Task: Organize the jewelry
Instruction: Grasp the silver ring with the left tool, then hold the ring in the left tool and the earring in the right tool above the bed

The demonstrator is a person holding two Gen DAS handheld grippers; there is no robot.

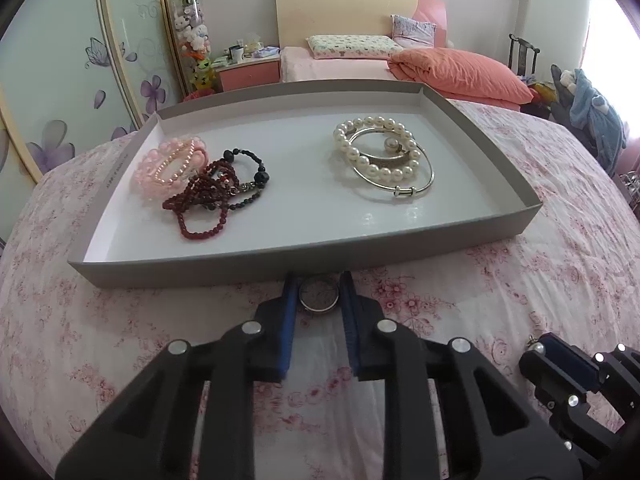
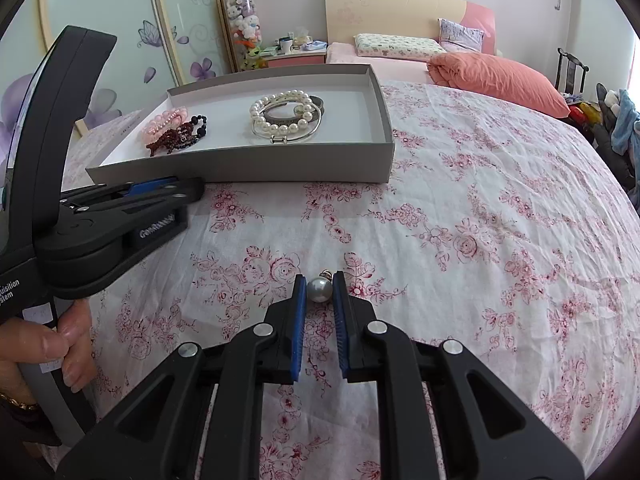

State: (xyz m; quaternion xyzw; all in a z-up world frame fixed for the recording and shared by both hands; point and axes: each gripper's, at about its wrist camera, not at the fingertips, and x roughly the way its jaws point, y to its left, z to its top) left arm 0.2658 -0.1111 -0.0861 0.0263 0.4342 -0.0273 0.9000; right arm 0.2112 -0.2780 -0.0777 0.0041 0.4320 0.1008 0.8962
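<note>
A shallow grey box lid (image 1: pixel 248 258) lies on the flowered bedspread and serves as a tray. In it at the left lie pink bead bracelets (image 1: pixel 170 166) and dark red and black bead strings (image 1: pixel 218 190). At the right lie a white pearl bracelet (image 1: pixel 376 148) and silver bangles (image 1: pixel 416 188). My left gripper (image 1: pixel 319 286) is shut on a round watch face (image 1: pixel 319 294) just in front of the tray's near wall. My right gripper (image 2: pixel 319 286) is shut on a pearl earring (image 2: pixel 319 289) just above the bedspread. The tray (image 2: pixel 240 168) shows at the upper left of the right wrist view.
The bedspread (image 2: pixel 480 220) stretches wide to the right of the tray. The left gripper's body (image 2: pixel 120 216) sits at the left of the right wrist view, and the right gripper's tip (image 1: pixel 560 364) at the lower right of the left. An orange quilt (image 1: pixel 460 72) lies behind.
</note>
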